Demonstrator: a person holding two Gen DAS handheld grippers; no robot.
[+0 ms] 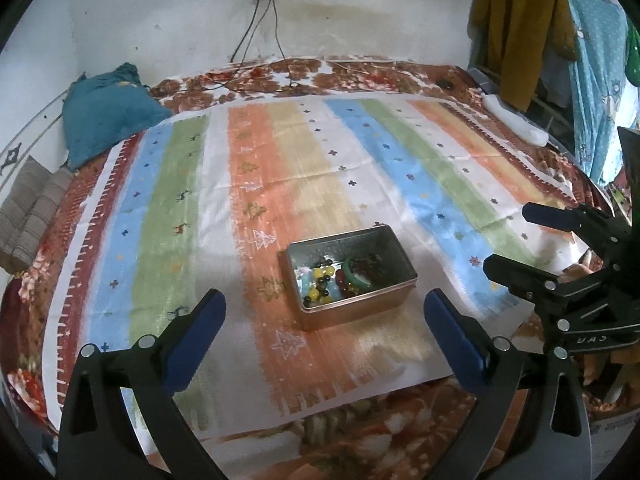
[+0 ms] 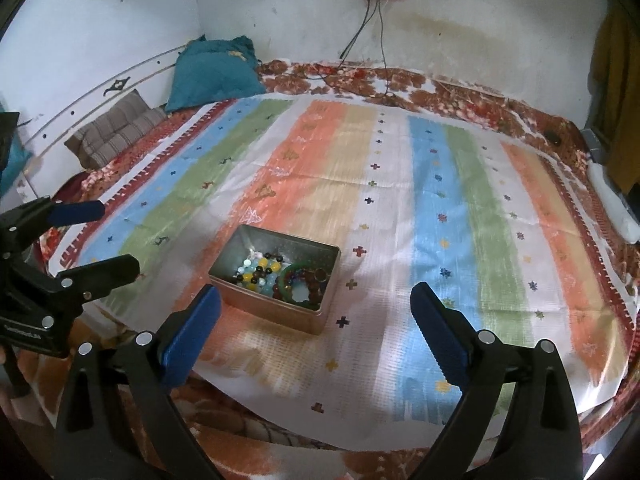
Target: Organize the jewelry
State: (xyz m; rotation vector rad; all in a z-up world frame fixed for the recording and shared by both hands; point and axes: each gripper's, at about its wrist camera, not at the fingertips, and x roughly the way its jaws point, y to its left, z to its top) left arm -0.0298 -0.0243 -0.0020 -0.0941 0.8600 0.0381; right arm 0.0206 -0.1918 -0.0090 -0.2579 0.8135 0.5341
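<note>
An open metal tin point(image 1: 394, 282) point(image 2: 230, 256) rests on the striped cloth point(image 1: 280, 184) point(image 2: 400, 220) spread over the bed. Inside lie beaded bracelets point(image 1: 320, 280) point(image 2: 258, 270) in yellow, pale blue and dark beads, plus a green bangle point(image 1: 354, 274) point(image 2: 296, 282) and dark red beads. My left gripper point(image 1: 326, 304) hovers open just in front of the tin, nothing between its blue pads. My right gripper point(image 2: 316, 300) stands open beside the tin's near right corner, also empty. In the left wrist view the right gripper point(image 1: 506, 238) shows at the right edge; in the right wrist view the left gripper point(image 2: 118, 238) at the left.
A teal pillow point(image 1: 108, 114) point(image 2: 212, 74) and a folded striped cloth point(image 1: 28, 208) point(image 2: 116, 128) lie at the bed's far left. Cables point(image 1: 256, 32) point(image 2: 376, 36) hang from a wall socket. A white bundle point(image 1: 516, 122) point(image 2: 612, 204) lies along the right edge; clothes point(image 1: 516, 28) hang beyond.
</note>
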